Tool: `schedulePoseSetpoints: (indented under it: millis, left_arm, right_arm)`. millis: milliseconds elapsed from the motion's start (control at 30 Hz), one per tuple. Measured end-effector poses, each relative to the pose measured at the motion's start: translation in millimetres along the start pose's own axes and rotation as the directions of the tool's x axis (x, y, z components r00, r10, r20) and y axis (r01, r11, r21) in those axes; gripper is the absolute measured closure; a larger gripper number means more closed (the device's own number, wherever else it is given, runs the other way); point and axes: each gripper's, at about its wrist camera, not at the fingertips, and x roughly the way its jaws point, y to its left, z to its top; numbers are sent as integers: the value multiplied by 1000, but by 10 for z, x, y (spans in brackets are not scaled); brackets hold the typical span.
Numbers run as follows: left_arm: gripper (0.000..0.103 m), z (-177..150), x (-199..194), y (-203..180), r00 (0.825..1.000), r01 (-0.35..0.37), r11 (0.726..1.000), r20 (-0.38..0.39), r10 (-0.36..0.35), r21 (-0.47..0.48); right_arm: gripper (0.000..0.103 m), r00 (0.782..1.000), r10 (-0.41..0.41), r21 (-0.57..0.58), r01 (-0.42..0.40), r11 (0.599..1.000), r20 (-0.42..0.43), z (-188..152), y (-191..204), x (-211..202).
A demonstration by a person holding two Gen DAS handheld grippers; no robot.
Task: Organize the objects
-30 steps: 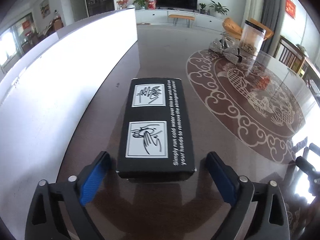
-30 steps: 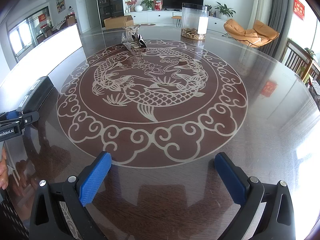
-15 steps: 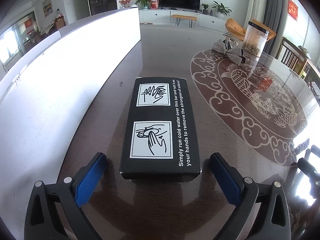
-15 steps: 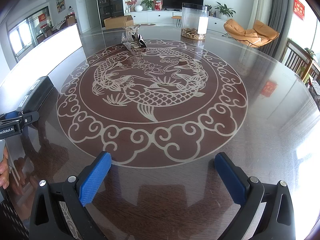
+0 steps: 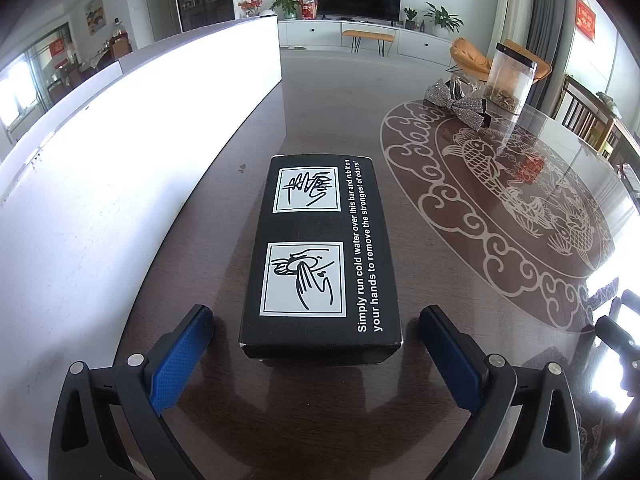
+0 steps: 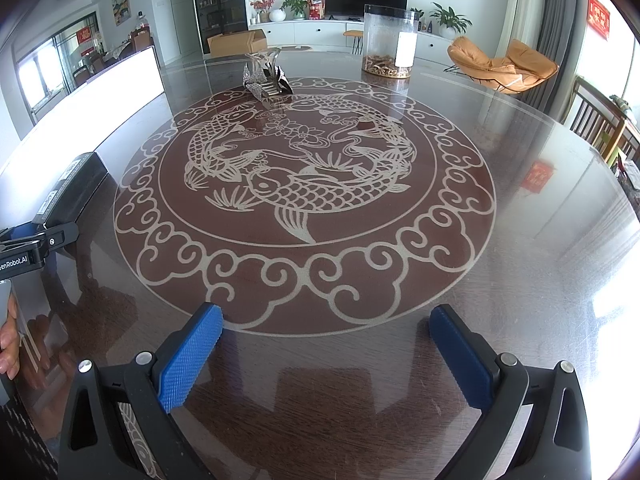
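A black box (image 5: 322, 256) with white hand-washing pictures and text lies flat on the dark table, lengthwise away from me. My left gripper (image 5: 316, 344) is open and empty, its blue pads just short of the box's near end, one on each side. The box also shows at the left edge of the right wrist view (image 6: 74, 186), with the left gripper (image 6: 36, 242) at its near end. My right gripper (image 6: 326, 340) is open and empty, low over the table at the near rim of the fish pattern (image 6: 300, 184).
A long white panel (image 5: 132, 152) runs along the box's left side. A silver glittery bow (image 5: 458, 106) and a clear jar (image 5: 510, 78) holding brown bits stand far across the table, also in the right wrist view (image 6: 268, 80) (image 6: 390, 42). Chairs (image 6: 600, 128) stand right.
The left gripper has backed away from the box and turned slightly; its pads were beside the box's near end and are now just short of it. The right gripper has not moved.
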Motion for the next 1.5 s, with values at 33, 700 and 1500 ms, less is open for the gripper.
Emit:
schedulePoseSetpoints:
  millis: [33,700,1500]
  left_arm:
    - [0,1,4,-2,1000,0,1000,0,0,0]
    - [0,11,25,-17,1000,0,1000,1,0,-2]
    - [0,20,40,-23,1000,3,1000,1,-3,-1]
  right_arm:
    - [0,1000,4,-3,-4,1000,-16,16,0,7]
    - [0,999,44,-241,-49,969,-27,2173,749,1350]
    - [48,987,159,-237,-151,960,13,749,749,168]
